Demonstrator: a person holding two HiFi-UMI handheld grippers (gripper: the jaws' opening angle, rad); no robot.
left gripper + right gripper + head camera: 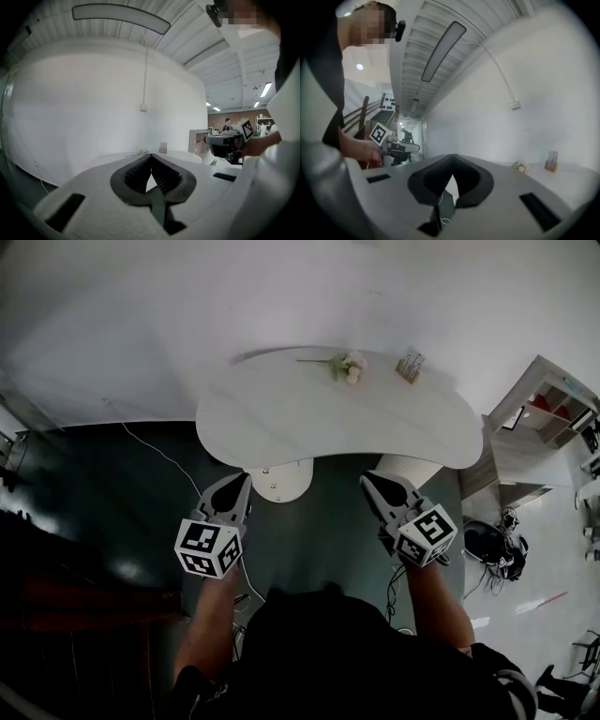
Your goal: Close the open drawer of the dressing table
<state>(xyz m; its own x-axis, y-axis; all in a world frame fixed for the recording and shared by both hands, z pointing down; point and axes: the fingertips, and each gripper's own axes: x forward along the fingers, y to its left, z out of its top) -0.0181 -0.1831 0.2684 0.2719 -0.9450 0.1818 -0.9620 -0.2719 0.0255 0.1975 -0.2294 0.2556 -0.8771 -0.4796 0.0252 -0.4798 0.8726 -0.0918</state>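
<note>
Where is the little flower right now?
In the head view, the flower lies on the white dressing table, near its far edge by the wall, just left of the small holder.

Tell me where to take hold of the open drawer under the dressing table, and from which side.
Take the drawer by its rounded front edge, the only part jutting from under the dressing table top. Come from the person's side, probably with the left gripper, whose shut jaws are nearest it. A straight push may suffice.
</note>
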